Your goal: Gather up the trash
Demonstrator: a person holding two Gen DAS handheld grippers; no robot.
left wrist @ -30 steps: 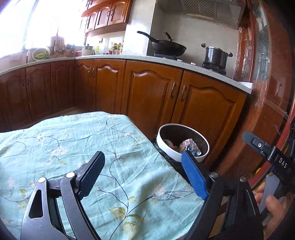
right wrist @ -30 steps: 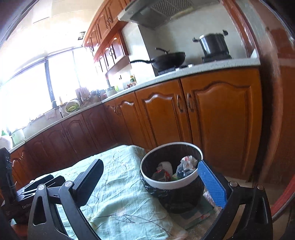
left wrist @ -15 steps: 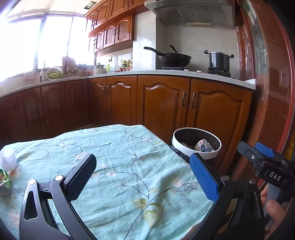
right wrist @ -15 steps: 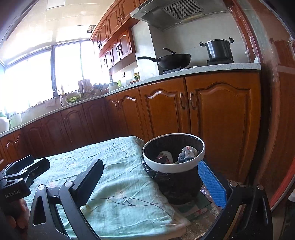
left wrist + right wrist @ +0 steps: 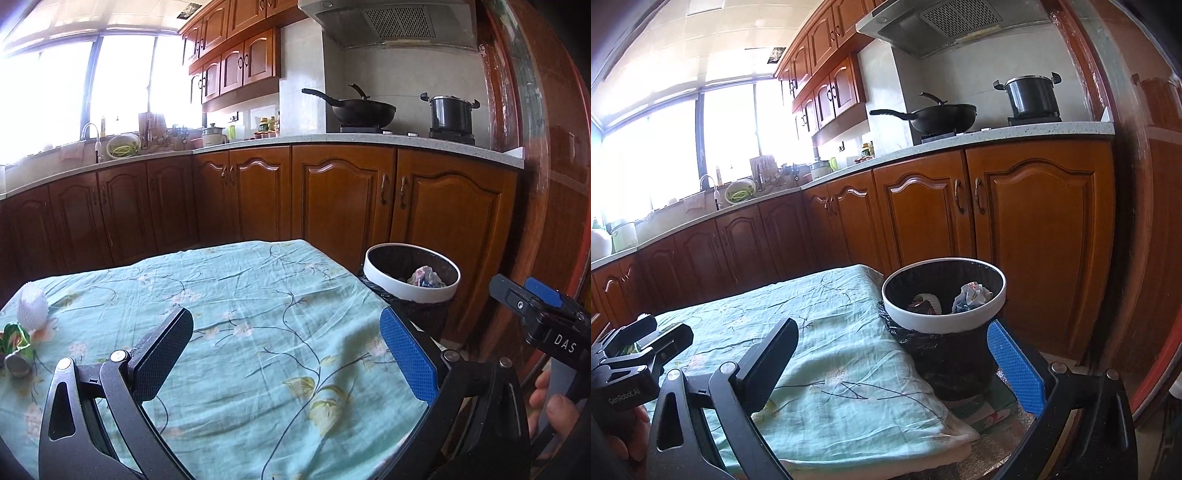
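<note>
1. Whereas aimed low at the trash bin (image 5: 410,291) a second ago, now sits higher and turned leftward, bringing the table's far-left edge into the left wrist view.
2. Reveals leftover trash there on the floral tablecloth (image 5: 258,295): a white foam net (image 5: 33,306), a green wrapper (image 5: 13,338) just beside it, and a small grey piece (image 5: 16,365) too small to name.
3. Suggests collection is unfinished, with the next pickup well apart from the bin, on the left gripper's side.
4. Left gripper (image 5: 284,317): spread wide, holding nothing, over the cloth. Right gripper (image 5: 892,328): likewise wide and empty, close to the bin at the table's right end.
5. Counted: two grippers, one bin, three pieces on the table, and at least two in the bin, a crumpled paper (image 5: 971,295) and a red-and-white scrap (image 5: 925,301).
</note>
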